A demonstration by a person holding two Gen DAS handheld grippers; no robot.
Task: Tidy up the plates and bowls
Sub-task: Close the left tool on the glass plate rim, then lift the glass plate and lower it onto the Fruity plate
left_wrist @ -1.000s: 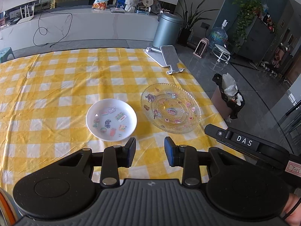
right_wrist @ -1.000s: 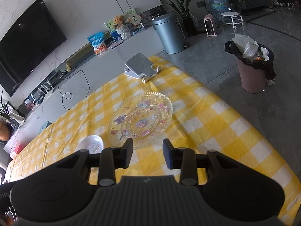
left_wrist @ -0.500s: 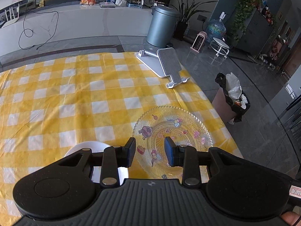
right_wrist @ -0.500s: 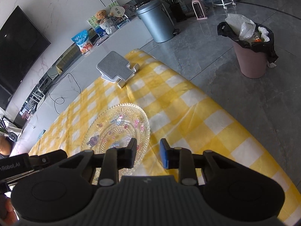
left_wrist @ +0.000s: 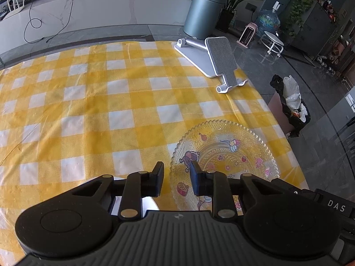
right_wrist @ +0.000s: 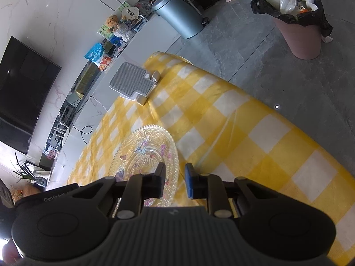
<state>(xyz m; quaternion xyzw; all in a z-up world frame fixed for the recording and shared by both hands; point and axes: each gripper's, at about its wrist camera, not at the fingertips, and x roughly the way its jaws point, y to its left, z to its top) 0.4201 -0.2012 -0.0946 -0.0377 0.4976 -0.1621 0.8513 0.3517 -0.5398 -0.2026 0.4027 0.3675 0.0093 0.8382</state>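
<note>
A clear glass plate (left_wrist: pixel 224 155) with cartoon prints lies on the yellow checked tablecloth (left_wrist: pixel 111 102), near the table's right edge. It also shows in the right wrist view (right_wrist: pixel 144 153). My left gripper (left_wrist: pixel 176 180) is open and empty, low over the plate's left rim. A small white bowl (left_wrist: pixel 148 204) is mostly hidden under its left finger. My right gripper (right_wrist: pixel 175 180) is open and empty at the plate's right rim; whether it touches the rim is unclear.
A grey phone stand (left_wrist: pixel 213 59) sits at the far right corner of the table. The table's right edge drops to a grey floor with a pink waste bin (right_wrist: pixel 299 31) and a metal bin (left_wrist: pixel 203 13).
Both grippers have moved forward and down toward the plate. The white bowl has slipped almost out of sight under the left gripper. The right gripper has swung to the plate's right rim.
</note>
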